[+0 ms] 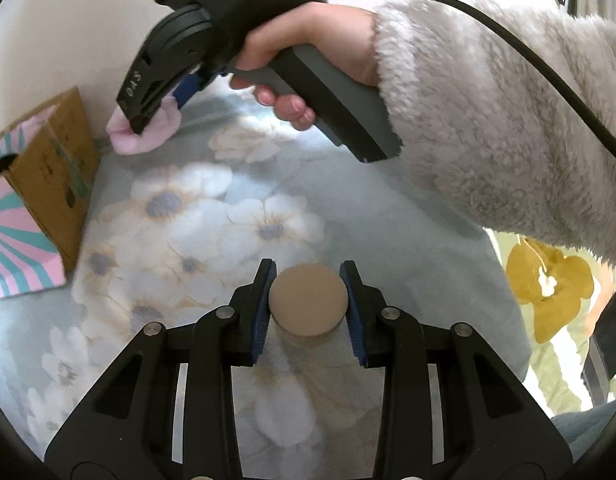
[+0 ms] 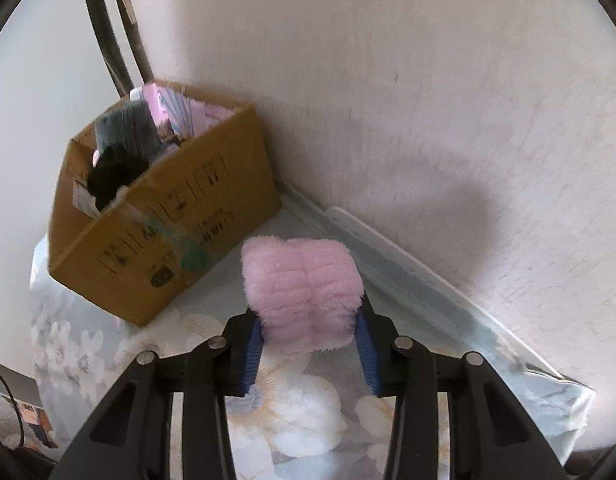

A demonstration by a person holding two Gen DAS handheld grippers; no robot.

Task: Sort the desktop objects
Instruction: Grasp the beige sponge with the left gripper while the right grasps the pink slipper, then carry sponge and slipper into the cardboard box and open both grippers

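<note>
My left gripper (image 1: 308,280) is shut on a round tan lid of a small jar (image 1: 308,300), held above the floral cloth (image 1: 188,216). My right gripper (image 2: 308,320) is shut on a fluffy pink item (image 2: 302,288); the pink item also shows in the left wrist view (image 1: 148,136) under the right gripper (image 1: 138,120), held in the air near the wall. An open cardboard box (image 2: 164,232) stands left of the pink item against the wall and holds a black item (image 2: 116,172), a grey-blue pack and pink cards. The box also shows at the left wrist view's left edge (image 1: 56,184).
A white wall (image 2: 428,100) rises just behind the box and the pink item. A pink and teal striped flap (image 1: 16,248) sticks out of the box. The person's arm in a fuzzy sleeve (image 1: 508,128) crosses above the cloth. A yellow flower-print fabric (image 1: 548,288) lies past the cloth's right edge.
</note>
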